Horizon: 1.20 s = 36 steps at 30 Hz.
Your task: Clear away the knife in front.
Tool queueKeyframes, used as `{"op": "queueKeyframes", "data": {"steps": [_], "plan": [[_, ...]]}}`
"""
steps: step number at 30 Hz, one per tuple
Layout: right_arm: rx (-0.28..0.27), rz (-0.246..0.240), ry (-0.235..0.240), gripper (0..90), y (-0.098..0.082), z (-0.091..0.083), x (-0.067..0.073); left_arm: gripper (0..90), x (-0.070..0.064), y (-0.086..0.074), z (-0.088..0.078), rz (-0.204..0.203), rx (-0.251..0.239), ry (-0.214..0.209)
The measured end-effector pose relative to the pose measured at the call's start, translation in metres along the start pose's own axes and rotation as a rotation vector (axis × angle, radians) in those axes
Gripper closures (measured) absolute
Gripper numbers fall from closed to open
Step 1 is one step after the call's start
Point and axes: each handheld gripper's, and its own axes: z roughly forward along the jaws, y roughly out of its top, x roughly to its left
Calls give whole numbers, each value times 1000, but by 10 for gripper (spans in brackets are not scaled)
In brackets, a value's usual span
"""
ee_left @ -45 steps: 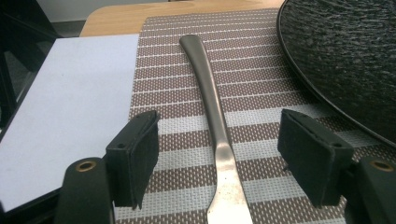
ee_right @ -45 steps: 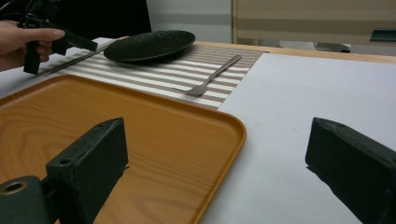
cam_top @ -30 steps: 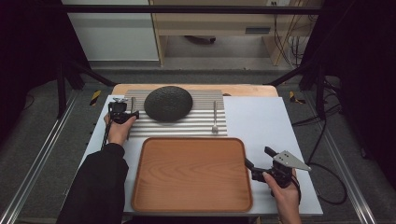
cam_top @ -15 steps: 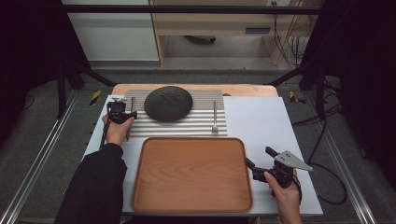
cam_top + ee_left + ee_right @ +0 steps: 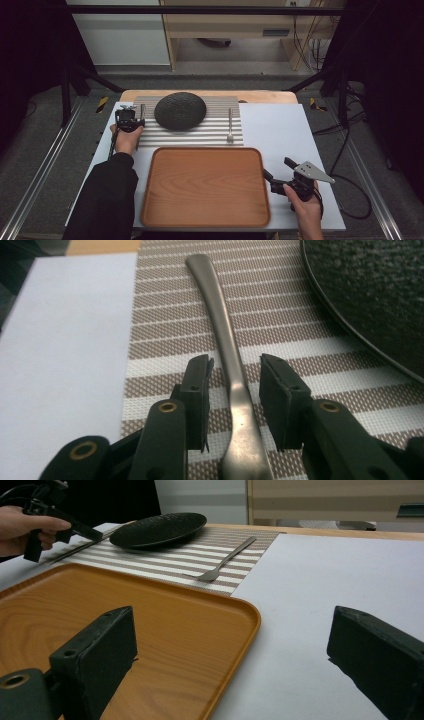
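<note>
Nearest you, your right gripper [image 5: 276, 173] hovers over the white worktop [image 5: 280, 130] just beside the right rim of the wooden tray [image 5: 205, 187]. Its jaws stand wide with nothing between them; in the right gripper view, one jaw sits over the tray's corner and the other over bare worktop. The tray lies flat at the near middle of the worktop.

Beyond the tray's far edge lies the striped placemat [image 5: 200, 134]. A fork [image 5: 230, 125] rests on its right part, handle pointing away from you, well apart from your right gripper. A dark, rough-textured plate [image 5: 180, 111] sits on the mat's middle, toward its far edge.

At the mat's left edge, your left gripper [image 5: 132, 120] is held low over a metal utensil [image 5: 227, 350], which lies flat on the mat, just left of the plate. In the left gripper view, your jaws straddle the utensil's handle near where it widens, one pad on each side. The jaws have just been closing and are now narrow, yet a small gap shows on both sides of the handle, so the pads do not press on it. The handle's slim end points away from the gripper, toward the mat's far edge. Whether the utensil is a knife or a spoon, you cannot tell, because its working end is hidden beneath the gripper.
</note>
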Motion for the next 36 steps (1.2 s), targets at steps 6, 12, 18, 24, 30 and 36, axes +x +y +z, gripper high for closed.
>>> {"op": "queueKeyframes", "data": {"steps": [6,12,18,24,30,36], "plan": [[3,-3,3,58,0,0,0,719,-1,0,0,40,-4,4],[1,0,6,58,0,0,-1,759,-4,0,1,46,-10,18],[0,1,9,58,0,0,0,789,-10,-4,-1,51,-14,43],[2,0,8,59,0,-1,0,797,-14,-8,-7,41,-10,23],[3,-1,8,59,0,-1,0,797,-15,-11,-12,23,-3,6],[9,-7,8,59,0,0,0,796,-14,-12,-14,22,1,-5]]}}
